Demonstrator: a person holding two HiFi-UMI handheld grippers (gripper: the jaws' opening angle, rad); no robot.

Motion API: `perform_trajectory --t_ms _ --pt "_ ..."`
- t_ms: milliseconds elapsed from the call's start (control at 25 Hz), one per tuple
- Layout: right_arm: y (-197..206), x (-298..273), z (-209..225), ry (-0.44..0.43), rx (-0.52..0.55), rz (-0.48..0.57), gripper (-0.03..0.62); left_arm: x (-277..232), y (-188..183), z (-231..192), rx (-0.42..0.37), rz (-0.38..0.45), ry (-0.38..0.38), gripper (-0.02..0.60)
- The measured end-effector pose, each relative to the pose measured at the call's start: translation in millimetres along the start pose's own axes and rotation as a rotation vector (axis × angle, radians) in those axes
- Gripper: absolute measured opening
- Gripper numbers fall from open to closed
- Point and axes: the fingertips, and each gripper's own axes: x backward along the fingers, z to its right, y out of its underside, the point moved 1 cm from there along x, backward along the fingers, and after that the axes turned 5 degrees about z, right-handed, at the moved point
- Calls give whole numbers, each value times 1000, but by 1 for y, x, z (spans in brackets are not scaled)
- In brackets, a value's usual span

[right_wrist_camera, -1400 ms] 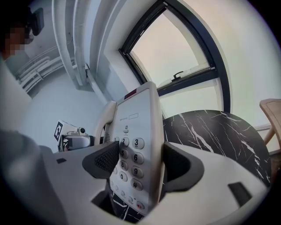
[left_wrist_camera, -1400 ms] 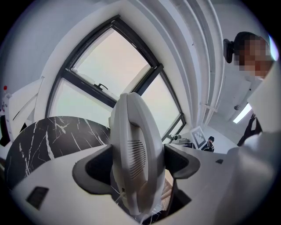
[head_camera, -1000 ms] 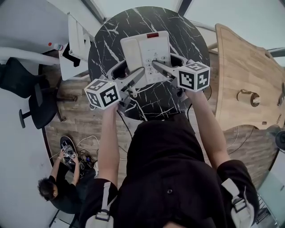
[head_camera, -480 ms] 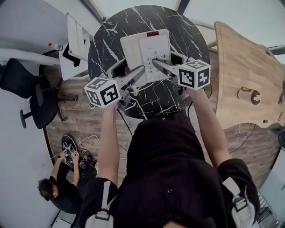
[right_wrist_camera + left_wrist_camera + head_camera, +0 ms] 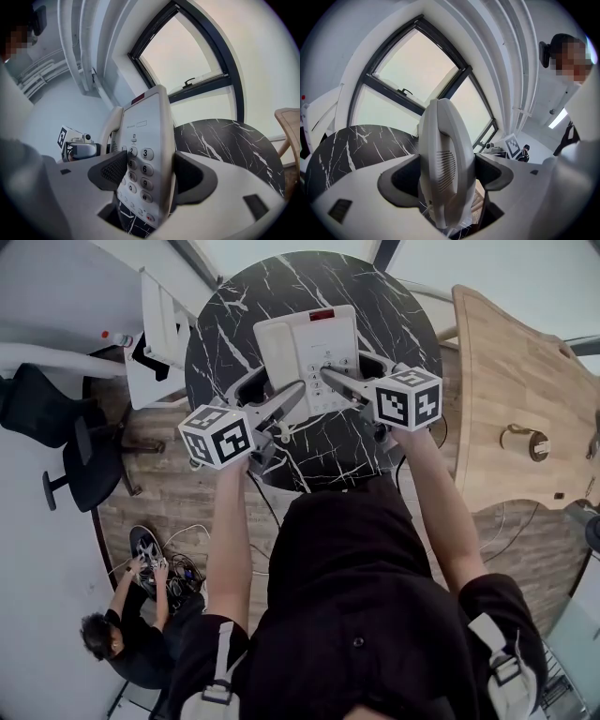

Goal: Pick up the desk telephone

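Observation:
The white desk telephone (image 5: 309, 348) sits over the round black marble table (image 5: 225, 334), keypad up and handset along its left side. My left gripper (image 5: 272, 392) is shut on the phone's near left part, with the handset (image 5: 440, 159) pinched between its dark pads (image 5: 401, 180). My right gripper (image 5: 358, 373) is shut on the near right part, and the keypad (image 5: 143, 159) stands between its pads (image 5: 190, 176). Marble shows under the phone's near edge in the right gripper view. I cannot tell whether the phone rests on the table or hangs just above it.
A white stand (image 5: 155, 324) is at the table's left edge. A wooden table (image 5: 516, 381) lies to the right. A black office chair (image 5: 56, 427) stands far left. A person (image 5: 122, 638) crouches on the wooden floor by cables at lower left.
Both grippers stay clamped on the telephone. Phone and grippers have shifted only a few pixels back and forth.

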Motion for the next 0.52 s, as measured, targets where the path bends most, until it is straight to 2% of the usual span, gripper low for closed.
perform_trajectory --t_ms 520 --pt "2 -6 0 3 5 -13 324 2 1 -6 12 -9 -6 377"
